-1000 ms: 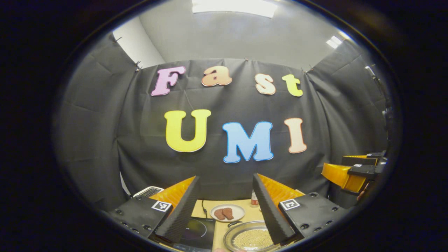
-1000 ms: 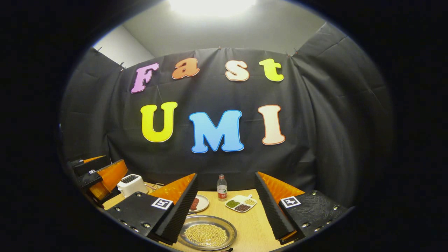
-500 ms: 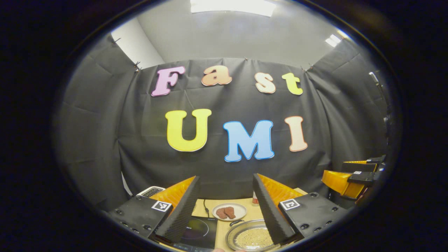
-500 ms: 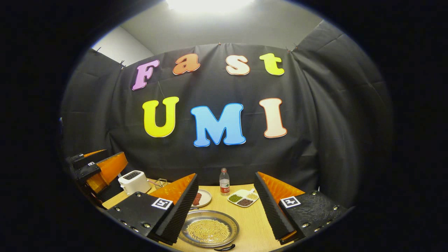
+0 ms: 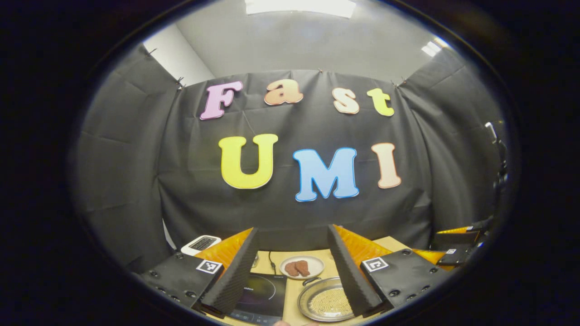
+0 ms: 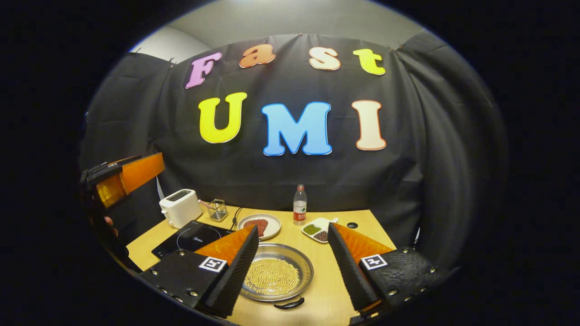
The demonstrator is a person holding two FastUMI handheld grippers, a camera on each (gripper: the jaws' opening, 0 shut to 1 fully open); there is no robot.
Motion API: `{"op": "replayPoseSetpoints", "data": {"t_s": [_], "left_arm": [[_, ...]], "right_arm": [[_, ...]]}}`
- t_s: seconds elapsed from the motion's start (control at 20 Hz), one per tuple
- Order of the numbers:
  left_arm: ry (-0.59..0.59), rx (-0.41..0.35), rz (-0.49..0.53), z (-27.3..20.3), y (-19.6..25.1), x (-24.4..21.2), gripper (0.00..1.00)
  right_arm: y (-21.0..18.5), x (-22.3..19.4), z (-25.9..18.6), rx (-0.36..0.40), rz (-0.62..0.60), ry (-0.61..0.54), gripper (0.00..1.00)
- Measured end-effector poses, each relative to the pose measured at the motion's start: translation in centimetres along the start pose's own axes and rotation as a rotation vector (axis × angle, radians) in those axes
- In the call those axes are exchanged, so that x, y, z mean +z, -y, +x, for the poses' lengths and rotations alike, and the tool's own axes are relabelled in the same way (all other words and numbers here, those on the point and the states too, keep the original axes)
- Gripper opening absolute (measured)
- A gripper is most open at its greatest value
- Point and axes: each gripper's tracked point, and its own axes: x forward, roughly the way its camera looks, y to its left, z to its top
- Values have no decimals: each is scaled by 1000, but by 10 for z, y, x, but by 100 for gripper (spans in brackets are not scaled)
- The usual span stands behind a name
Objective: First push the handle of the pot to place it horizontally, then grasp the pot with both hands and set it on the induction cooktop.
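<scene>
The shallow round metal pot point(image 6: 276, 271), filled with small yellow beads, sits on the light wooden tabletop point(image 6: 335, 290) just right of the black glass induction cooktop point(image 6: 190, 237), its short dark handle point(image 6: 288, 303) at the near rim, toward me. My right tool point(image 6: 293, 267) hangs above it with fingers spread and nothing between them; my left tool point(image 5: 293, 267) is likewise spread and empty, high over the cooktop's near edge.

I judge the main risk to be the beads: a hard shove on the handle could jolt the pan and scatter them, or skid it toward the white plate of brown meat point(image 6: 259, 225) beyond. An uneven two-sided lift would tip them out.

Against a second ago, both views have pitched downward, showing far more tabletop, and the right tool has come in nearer the pot.
</scene>
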Motion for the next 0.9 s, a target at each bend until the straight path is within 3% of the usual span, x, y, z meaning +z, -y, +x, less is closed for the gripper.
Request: {"op": "replayPoseSetpoints", "data": {"t_s": [0.05, 0.1, 0.2, 0.25, 0.3, 0.35, 0.4, 0.5, 0.55, 0.65, 0.85, 0.9], "left_arm": [[-8, 0, 1, -1, 0, -3, 100], [-10, 1, -3, -3, -1, -4, 100], [-12, -2, -11, -5, 1, -5, 96], [-14, -1, -9, -5, 1, -7, 93], [-18, 2, -3, -7, 0, -10, 96], [-24, 5, 6, -7, -1, -12, 99], [-35, 8, 15, -7, -2, -18, 96], [-55, 15, 25, -11, -5, -25, 100], [-60, 21, 26, -13, -8, -26, 96], [-74, 38, 27, -15, -16, -31, 99], [-88, 73, 35, -19, -29, -35, 94], [-87, 80, 41, -21, -31, -34, 99]], "right_arm": [[-6, -10, -2, 17, -10, -26, 79], [-11, -19, -2, 37, -17, -52, 78], [-18, -39, -2, 65, -17, -107, 55], [-24, -50, -1, 90, -15, -133, 47], [-26, -60, -1, 87, -25, -162, 43], [-26, -73, 2, 109, -24, -189, 20], [-32, -82, 0, 127, -22, -234, 13], [-34, -103, -10, 145, -9, -321, 11], [-40, -125, 8, 168, 17, -365, 2], [-41, -152, 11, 189, 31, -462, 3], [-56, -202, 8, 262, 31, -645, 2], [-56, -211, 5, 273, 15, -674, 3]]}}
